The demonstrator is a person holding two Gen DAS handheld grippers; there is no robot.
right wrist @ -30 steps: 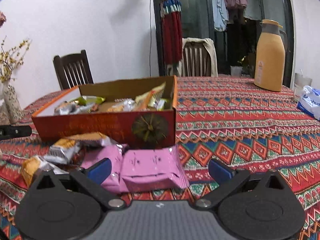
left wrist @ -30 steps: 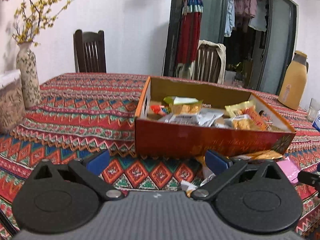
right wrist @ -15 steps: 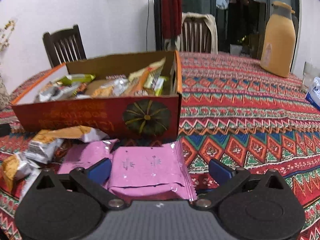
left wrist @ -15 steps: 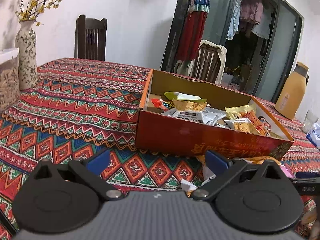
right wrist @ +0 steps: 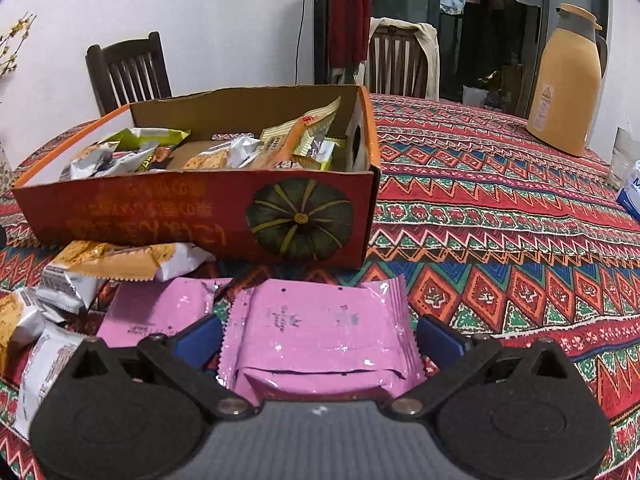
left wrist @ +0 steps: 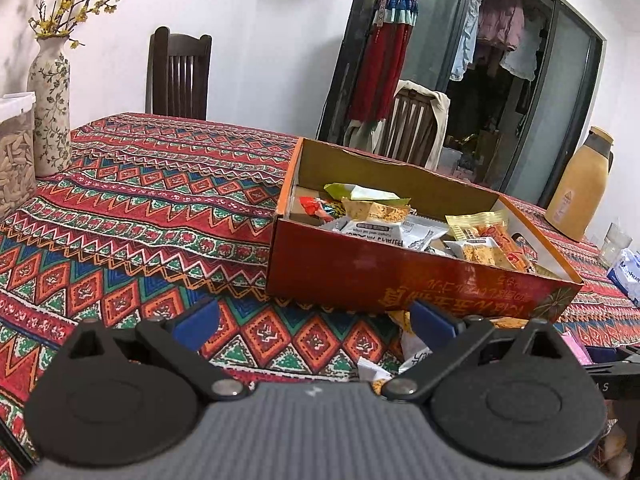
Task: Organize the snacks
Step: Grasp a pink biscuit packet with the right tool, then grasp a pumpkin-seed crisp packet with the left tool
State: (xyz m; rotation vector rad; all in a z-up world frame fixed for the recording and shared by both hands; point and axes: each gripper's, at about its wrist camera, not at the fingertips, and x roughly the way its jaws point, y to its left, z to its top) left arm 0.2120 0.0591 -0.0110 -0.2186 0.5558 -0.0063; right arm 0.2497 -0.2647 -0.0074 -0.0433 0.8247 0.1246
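An open red cardboard box (left wrist: 400, 276) (right wrist: 168, 216) holds several snack packets. Loose packets lie in front of it: two pink ones (right wrist: 320, 328) (right wrist: 160, 308), an orange-and-white one (right wrist: 116, 260) and silver ones (right wrist: 44, 320). My right gripper (right wrist: 320, 338) is open and low over the table, its blue fingers on either side of the nearer pink packet without pressing it. My left gripper (left wrist: 312, 320) is open over bare cloth just before the box's left front corner, holding nothing. A few loose packets (left wrist: 412, 348) peek out beside its right finger.
A patterned red tablecloth (left wrist: 140, 216) covers the table. A flowered vase (left wrist: 50, 104) and a clear jar (left wrist: 14, 160) stand far left. A tan thermos (right wrist: 564, 80) (left wrist: 576, 188) and a blue-white pack (right wrist: 630, 188) sit at the right. Chairs (left wrist: 178, 74) stand behind the table.
My right gripper has come forward and down so the nearer pink packet now lies between its fingers. My left gripper has risen a little; both stayed open.
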